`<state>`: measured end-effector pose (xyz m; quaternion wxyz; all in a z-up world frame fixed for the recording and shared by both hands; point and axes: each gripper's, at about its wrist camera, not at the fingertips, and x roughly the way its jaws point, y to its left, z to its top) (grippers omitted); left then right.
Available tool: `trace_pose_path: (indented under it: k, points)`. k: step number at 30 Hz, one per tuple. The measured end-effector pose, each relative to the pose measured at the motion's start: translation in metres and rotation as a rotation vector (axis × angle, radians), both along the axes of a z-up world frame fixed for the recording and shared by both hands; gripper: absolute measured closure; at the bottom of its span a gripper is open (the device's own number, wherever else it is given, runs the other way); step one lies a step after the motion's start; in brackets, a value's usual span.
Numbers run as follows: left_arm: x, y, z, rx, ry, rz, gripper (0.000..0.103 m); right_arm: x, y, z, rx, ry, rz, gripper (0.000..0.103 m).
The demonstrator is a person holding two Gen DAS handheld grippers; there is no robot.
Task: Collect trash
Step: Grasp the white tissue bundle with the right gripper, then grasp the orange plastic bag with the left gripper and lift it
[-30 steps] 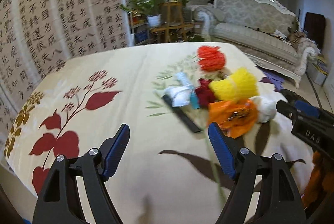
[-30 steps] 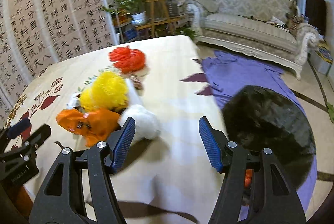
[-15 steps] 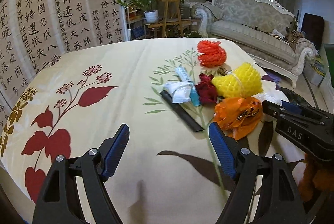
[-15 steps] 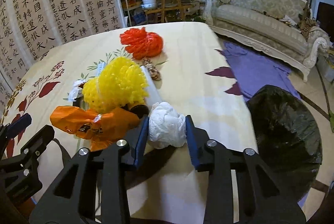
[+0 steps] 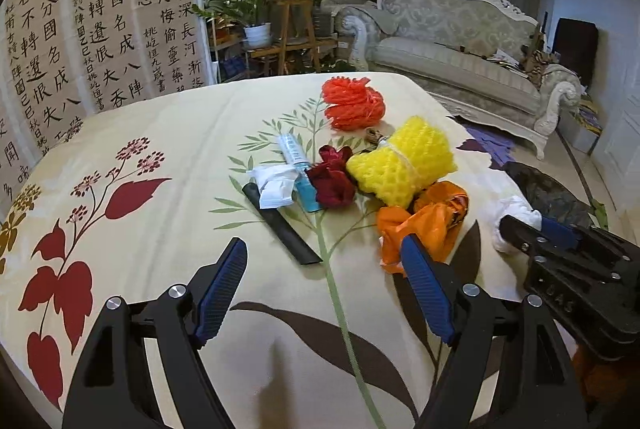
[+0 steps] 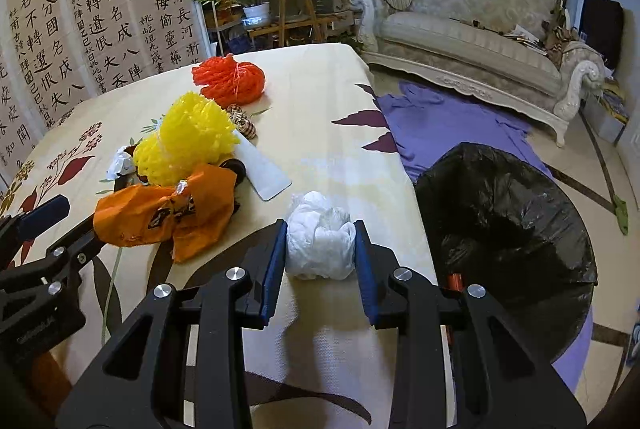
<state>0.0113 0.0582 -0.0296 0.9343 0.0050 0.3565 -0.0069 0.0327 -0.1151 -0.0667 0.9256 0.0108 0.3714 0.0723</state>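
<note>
Right wrist view: right gripper (image 6: 320, 247), blue pads pressed on either side of a white crumpled wad (image 6: 320, 247), which rests on the cream floral tablecloth (image 6: 320, 101) near its right edge. Left wrist view: left gripper (image 5: 324, 285), fingers spread wide with nothing between them, hovering over the tablecloth (image 5: 160, 133) on the near side of the trash pile.

Items catalogued relative to the yellow foam net (image 5: 404, 161), the centre of the pile:
- Orange wrapper (image 5: 424, 221), crumpled, just in front of the net and touching it; the left gripper's right fingertip overlaps its near edge in the picture.
- Red-orange foam net (image 5: 354, 103), behind the net, a little apart from it.
- Small brown knotted piece (image 6: 242, 119), between the two nets.
- Dark red crumpled piece (image 5: 334, 177), just left of the net.
- Blue-and-white tube (image 5: 298, 165), left of the dark red piece, lying lengthwise.
- White wrapper (image 5: 274, 183), partly over the tube.
- Black flat strip (image 5: 280, 225), lying diagonally under the white wrapper.
- White flat sachet (image 6: 262, 169), right of the net, partly under it.
- White crumpled wad, right of and nearer than the net, beyond the orange wrapper.

Off the table: black trash bag (image 6: 504, 221), open-mouthed, on the floor just right of the table edge, over a purple cloth (image 6: 440, 117). A pale carved sofa (image 6: 472, 29) stands beyond.
</note>
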Motion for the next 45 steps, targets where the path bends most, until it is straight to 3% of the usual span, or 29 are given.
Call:
trace_pose_path:
  k: [26, 34, 39, 45]
  points:
    - [-0.017, -0.004, 0.014, -0.029, -0.040, -0.030, 0.026, -0.018, -0.013, 0.001, -0.012, -0.015, -0.044, 0.073]
    - [-0.017, -0.021, 0.014, -0.018, -0.048, -0.079, 0.026, -0.021, -0.016, -0.003, -0.019, -0.016, -0.049, 0.073]
    - [-0.004, -0.029, 0.005, -0.008, -0.033, -0.099, 0.034, -0.022, -0.017, -0.003, -0.012, -0.016, -0.047, 0.073]
    - [0.009, -0.031, -0.008, -0.048, 0.032, -0.132, 0.056, -0.022, -0.020, -0.004, -0.002, -0.014, -0.045, 0.073]
